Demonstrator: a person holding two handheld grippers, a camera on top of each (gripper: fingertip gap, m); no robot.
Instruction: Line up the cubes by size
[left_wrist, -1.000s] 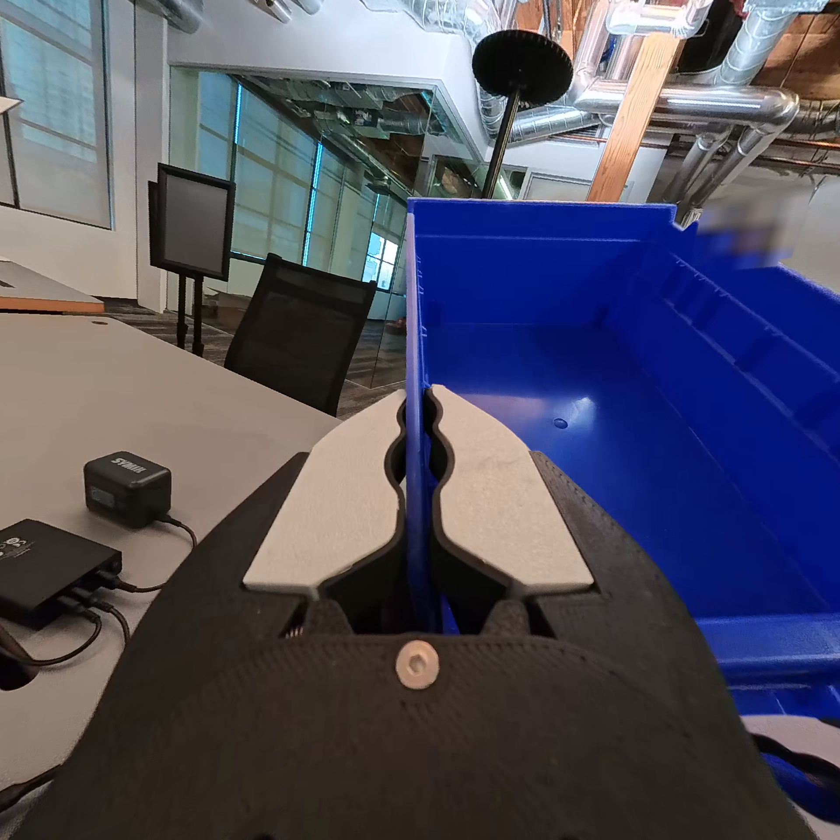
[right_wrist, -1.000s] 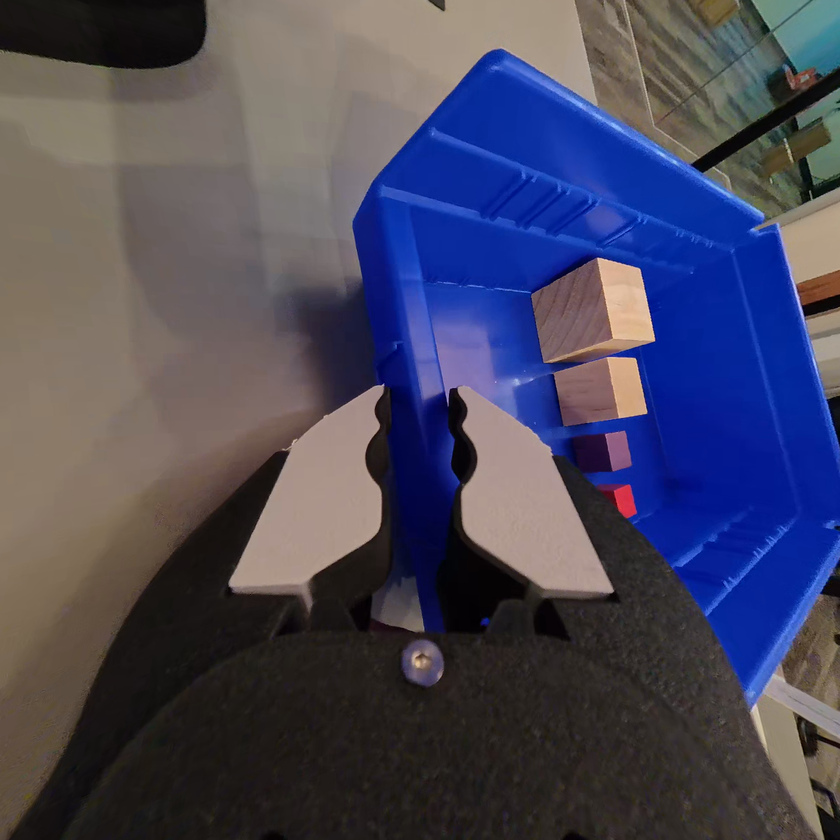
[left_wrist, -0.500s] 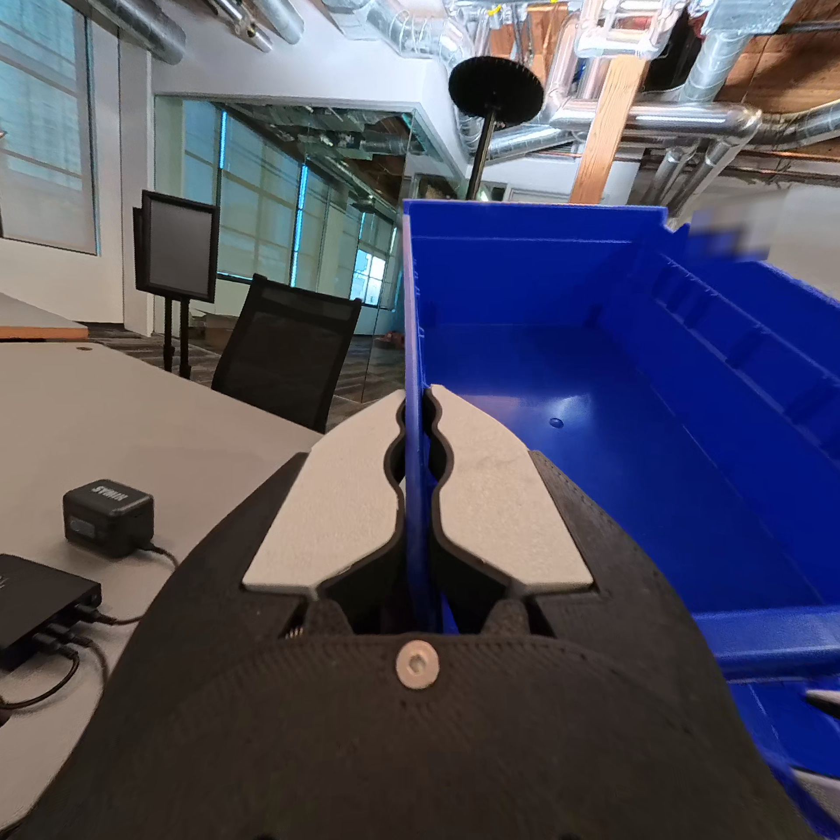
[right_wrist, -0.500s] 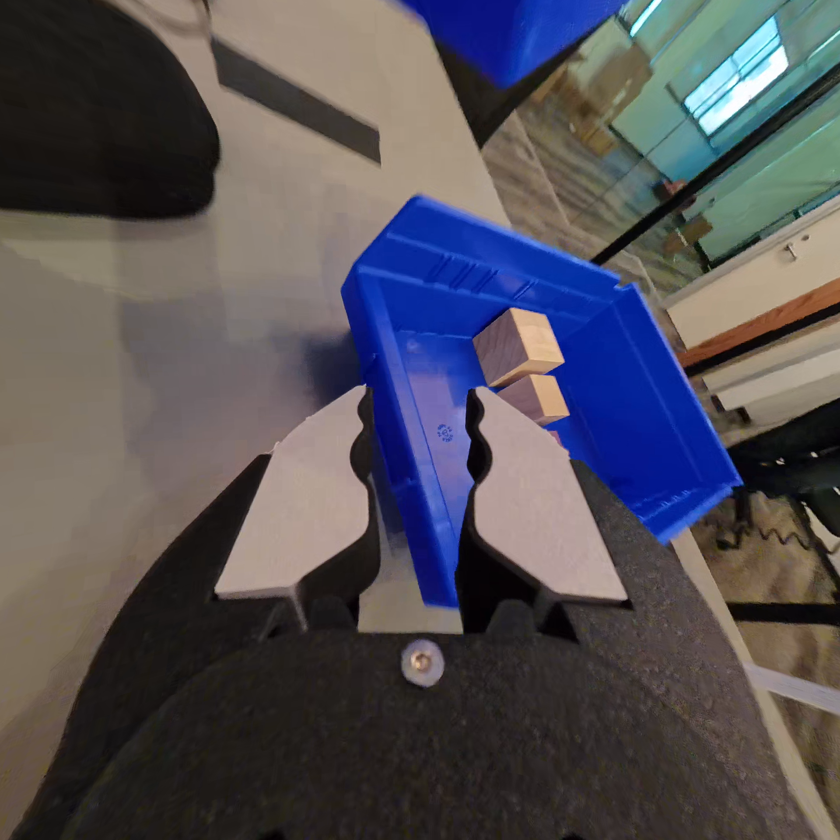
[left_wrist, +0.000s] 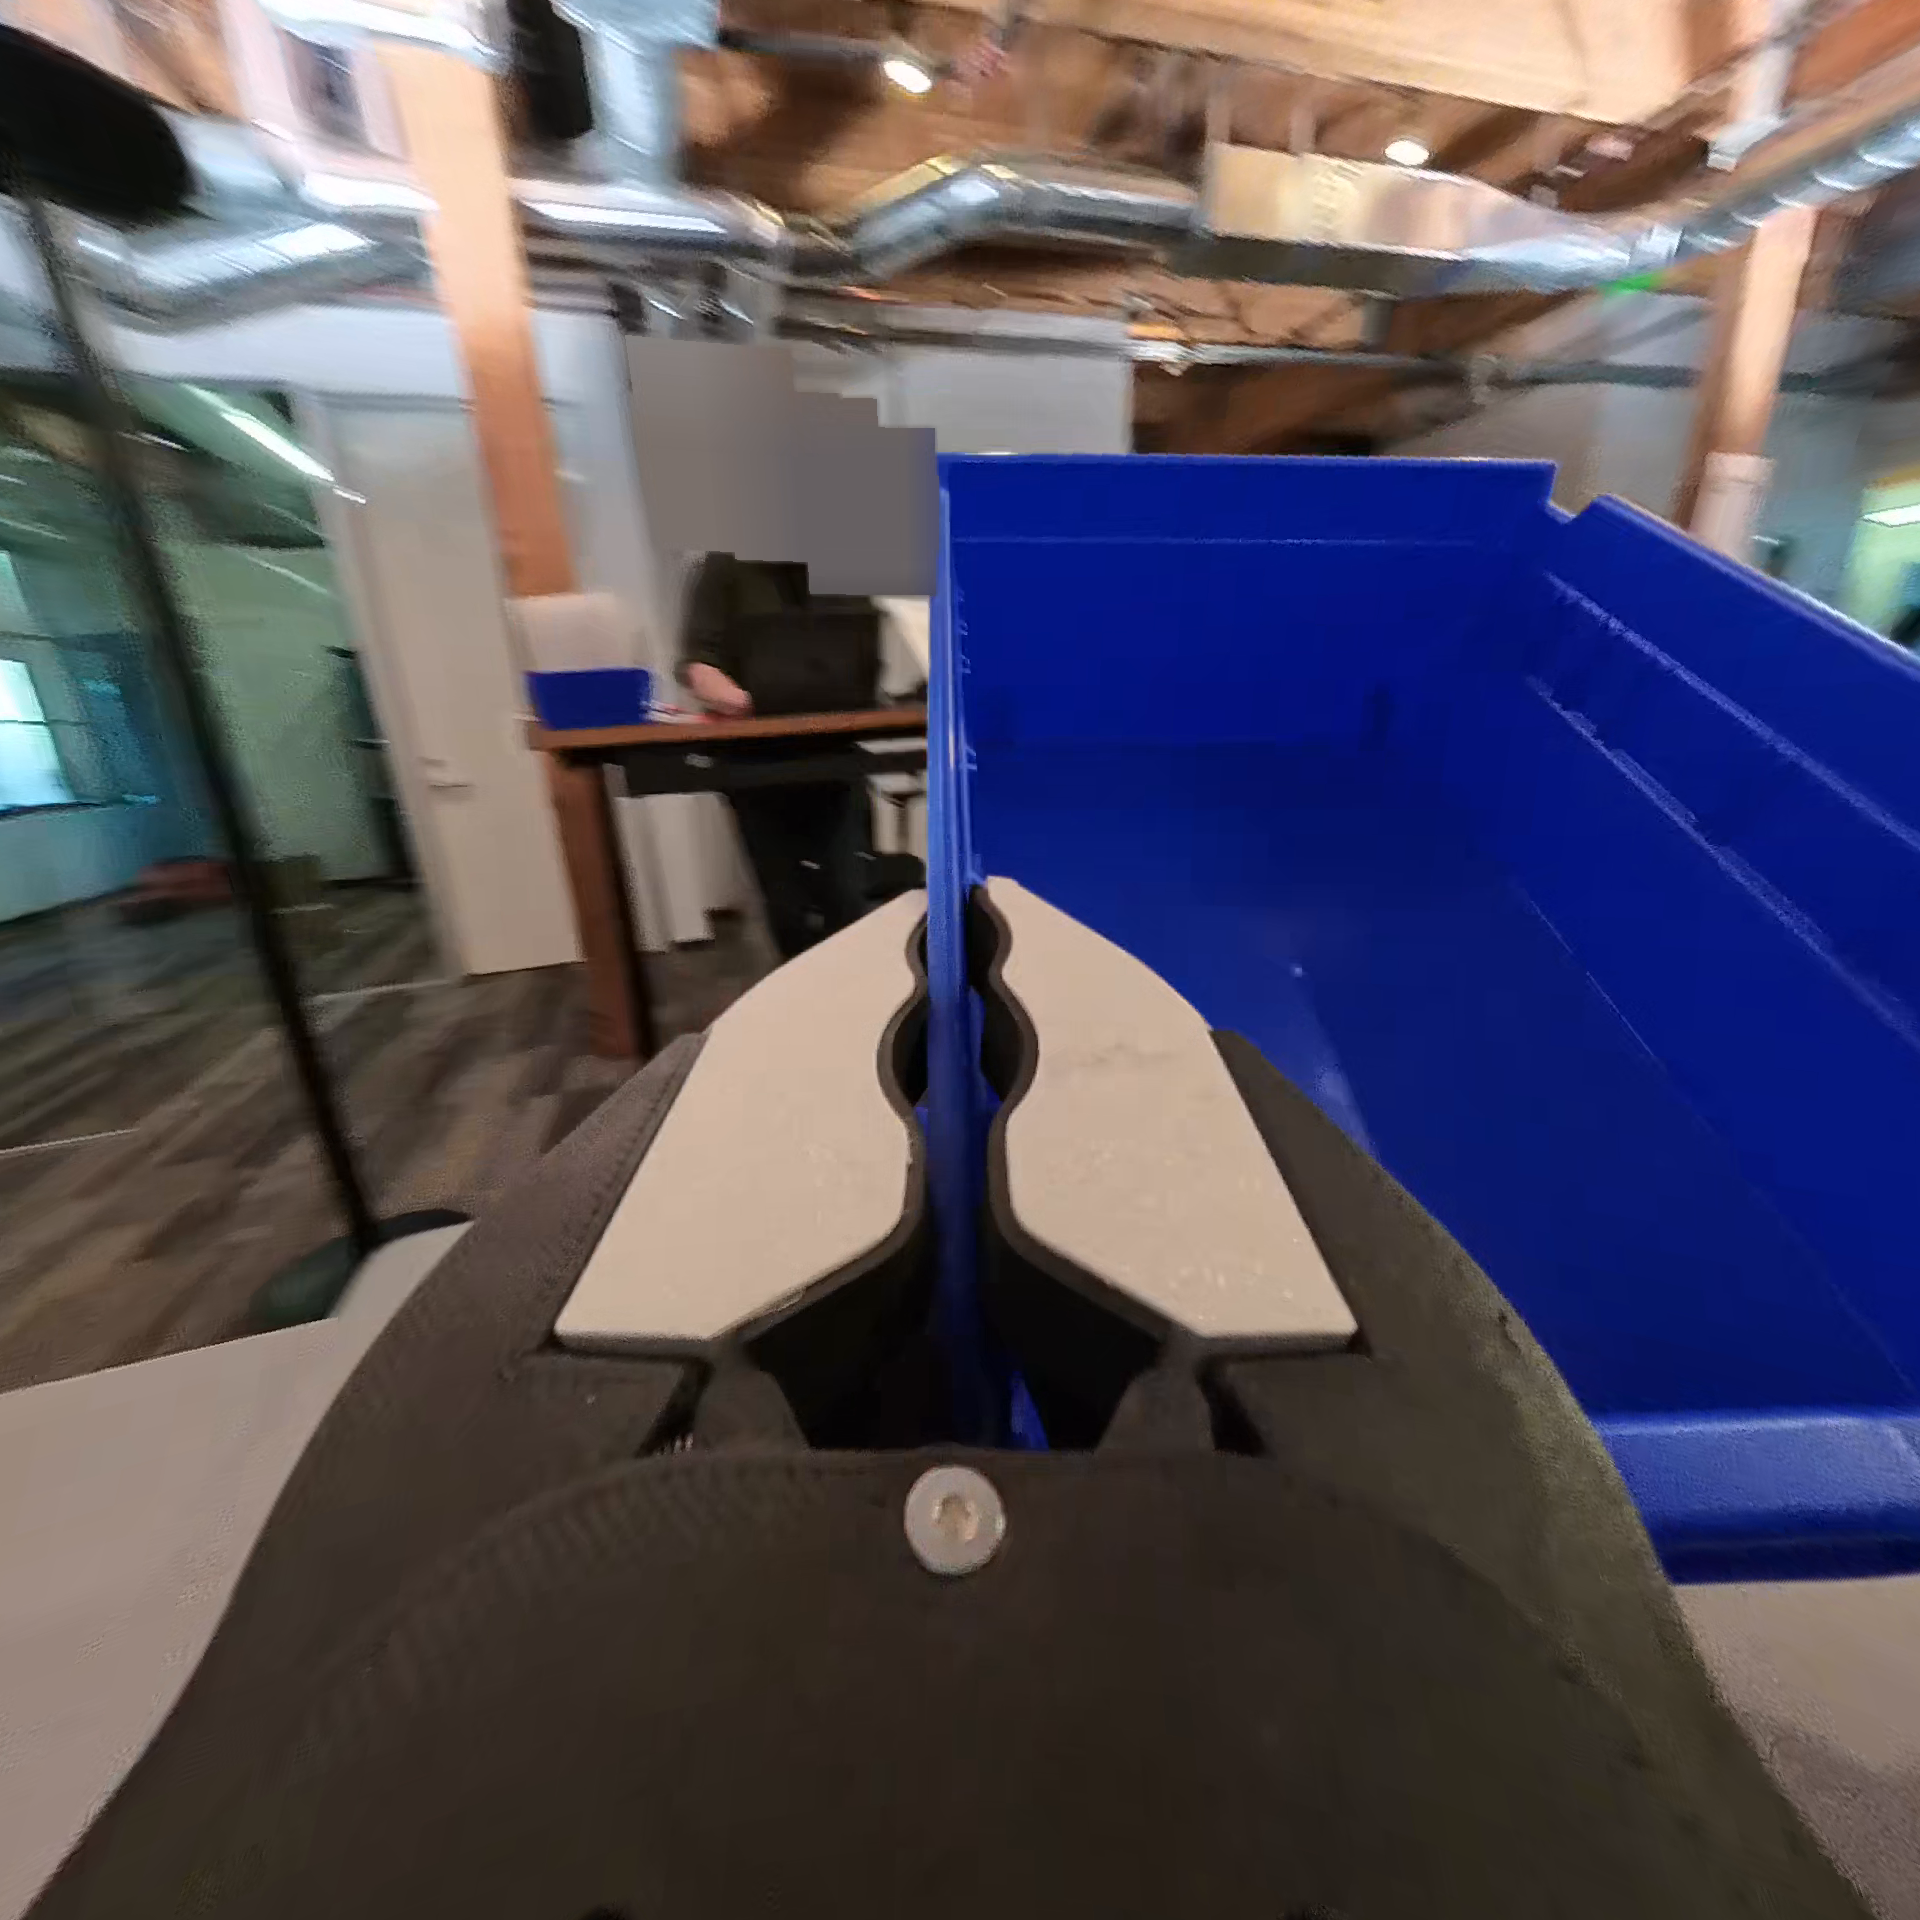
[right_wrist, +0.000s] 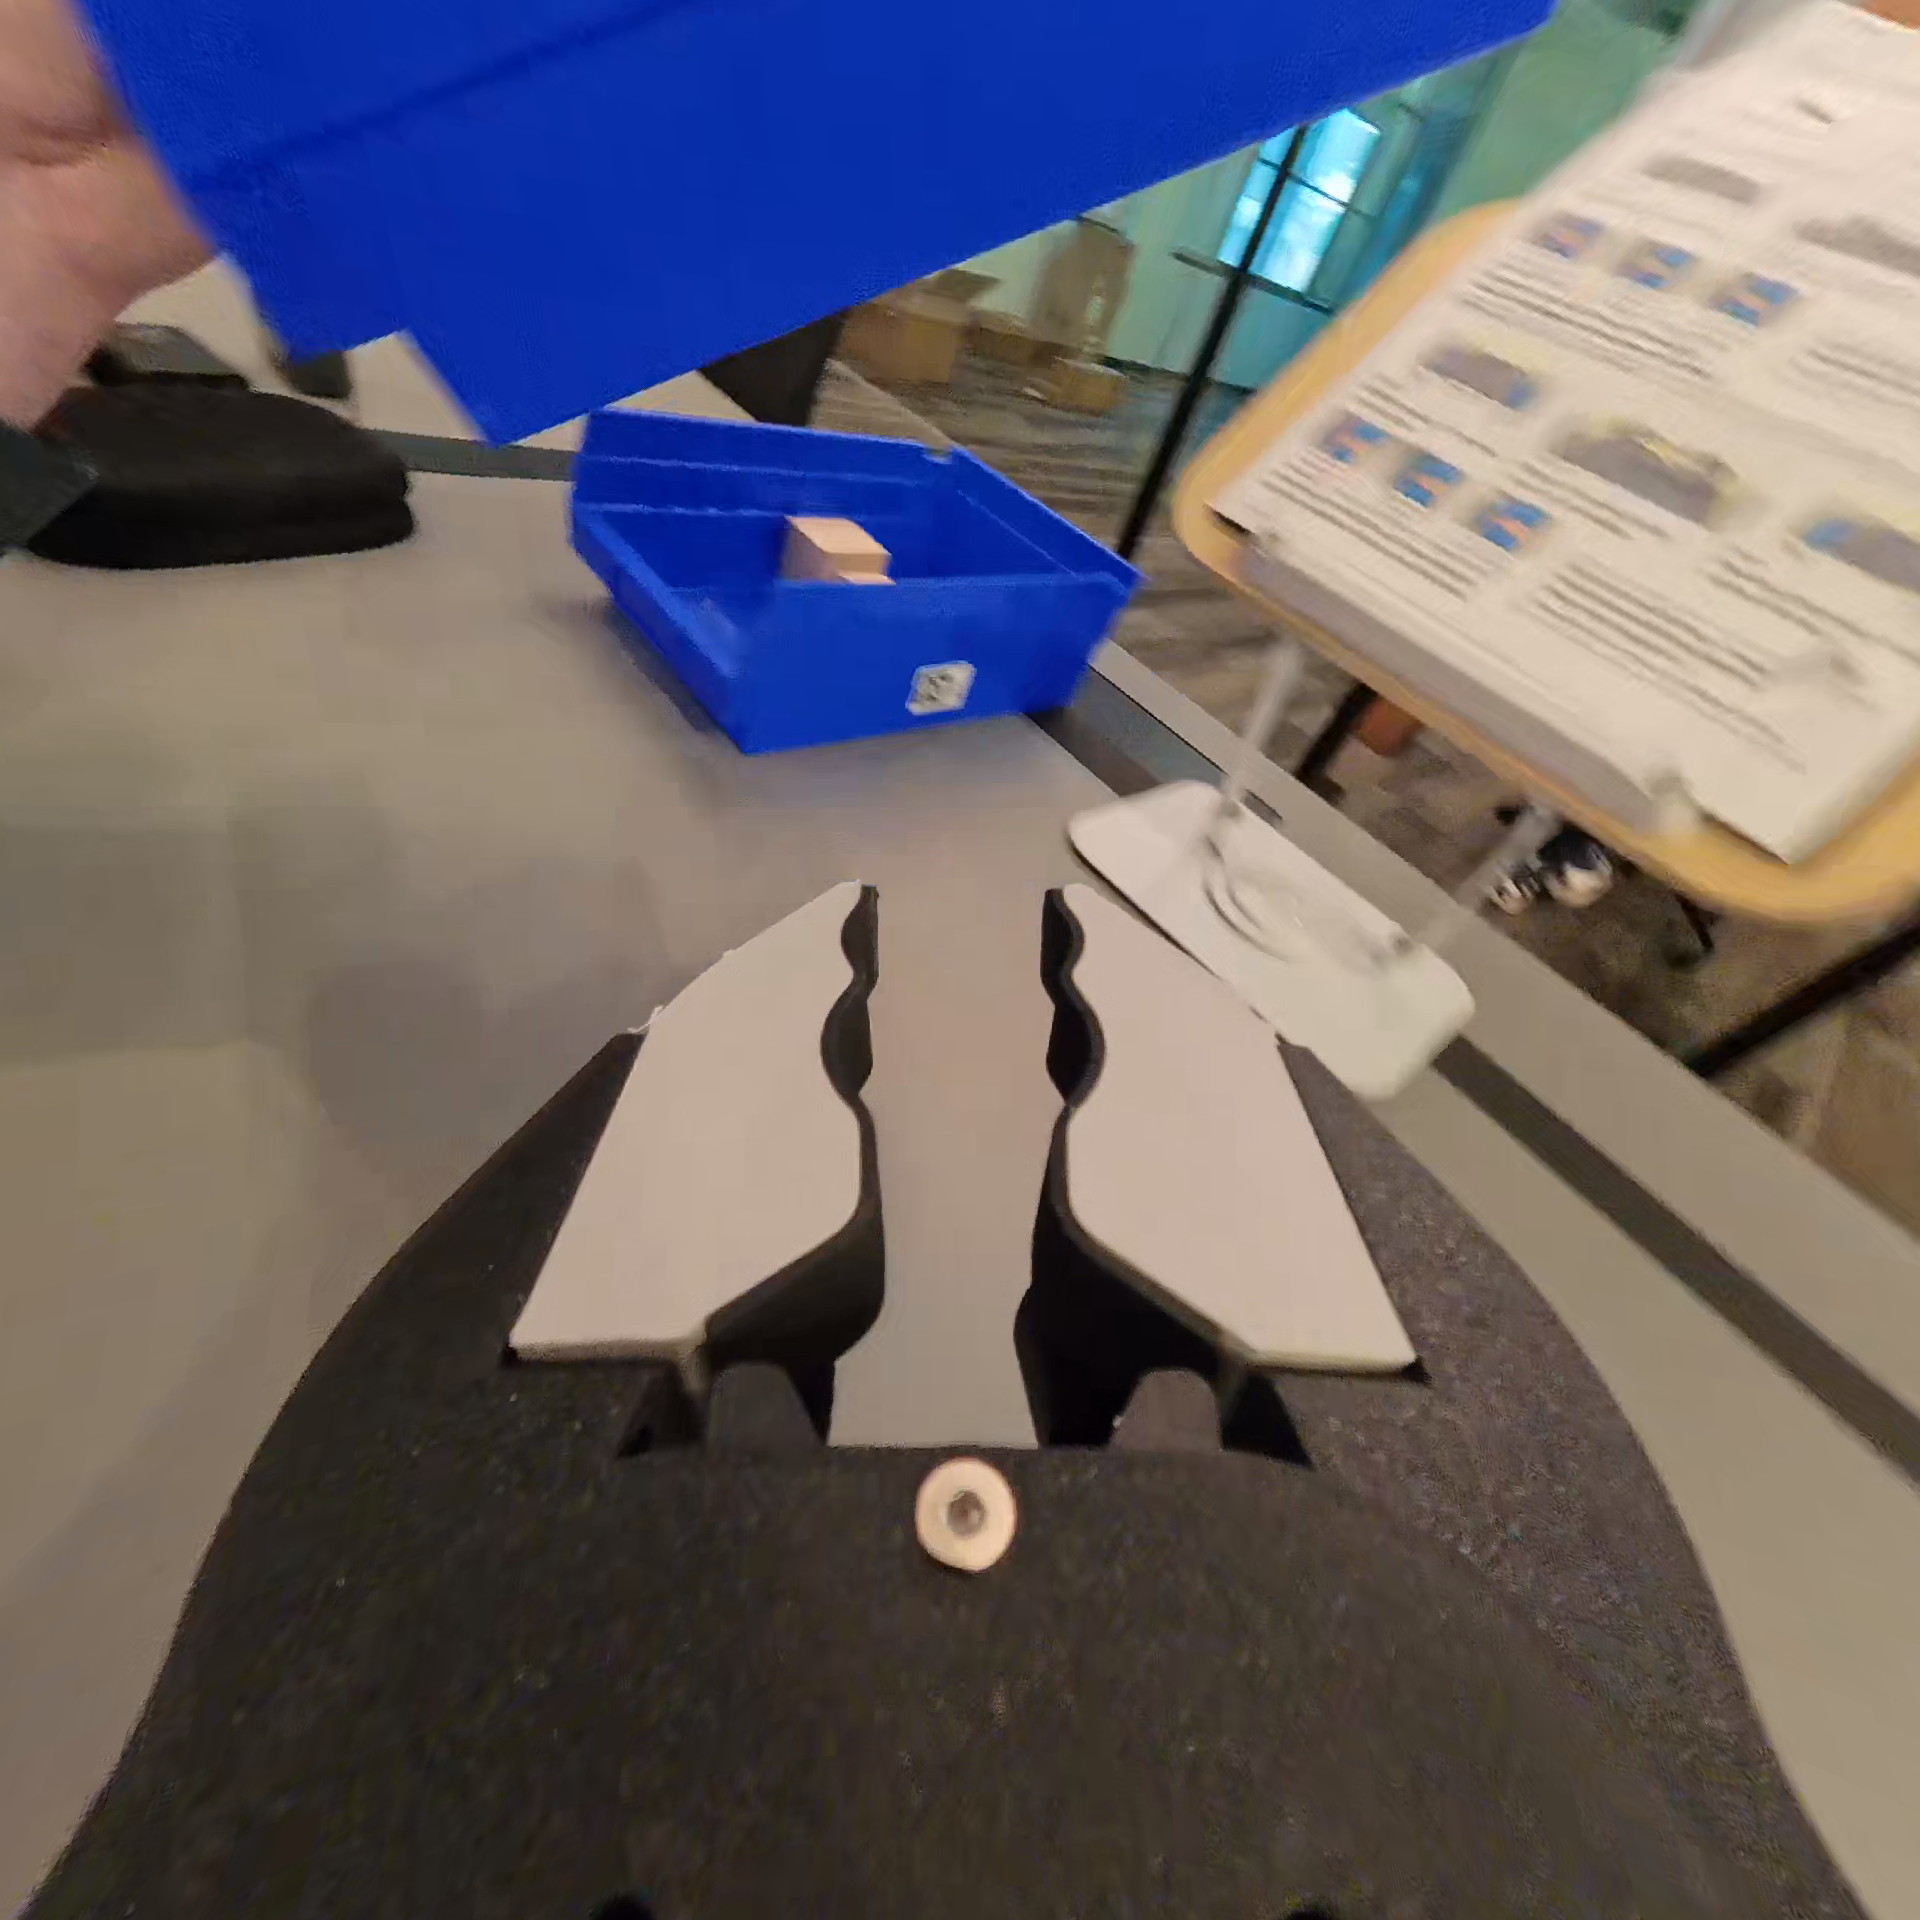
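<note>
My left gripper is shut on the left side wall of an empty blue bin and holds it up off the table. That bin also shows at the top of the right wrist view. My right gripper is open and empty above the grey table. Farther off stands a second blue bin with a pale wooden cube showing above its wall; the other cubes are hidden inside.
A document stand with a white base stands at the right by the table's edge. A black pouch lies at the far left, with a hand above it. A person is at a far desk. My hands' fingertips stand some 35 cm from each other.
My right gripper opened, left the wall of the bin with the cubes and drew back; that bin now stands farther off. My left gripper swung round, still shut on the empty bin.
</note>
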